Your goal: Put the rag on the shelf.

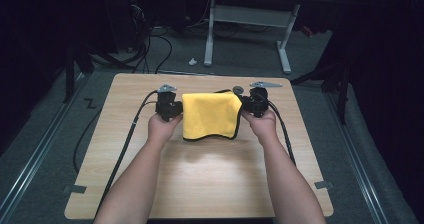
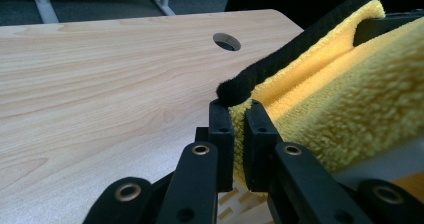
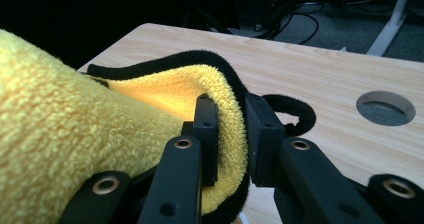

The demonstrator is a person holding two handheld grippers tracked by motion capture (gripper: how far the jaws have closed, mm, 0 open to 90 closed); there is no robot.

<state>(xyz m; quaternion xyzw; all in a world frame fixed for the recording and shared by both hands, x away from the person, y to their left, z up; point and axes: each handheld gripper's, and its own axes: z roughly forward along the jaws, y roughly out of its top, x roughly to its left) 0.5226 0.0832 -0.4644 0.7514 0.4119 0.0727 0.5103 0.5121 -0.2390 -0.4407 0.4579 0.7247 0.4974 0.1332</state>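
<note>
1. I hold two grippers and one cloth: my left gripper [image 1: 169,107] and my right gripper [image 1: 253,105] each clamp a top corner of the yellow cloth [image 1: 210,115].
2. The cloth hangs folded between them, above the far half of the table [image 1: 200,179].
3. It is fluffy yellow pile with a black stitched edge.
4. The table is pale wood grain with one round hole [image 1: 238,89].

Both forearms are bare, no sleeves. Each hand grips a black gripper: the left gripper [image 1: 169,107] and right gripper [image 1: 253,104] carry grey three-cornered plates at twelve o'clock, brass-ringed screw holes along black jaws, and black cables trailing toward six.
</note>
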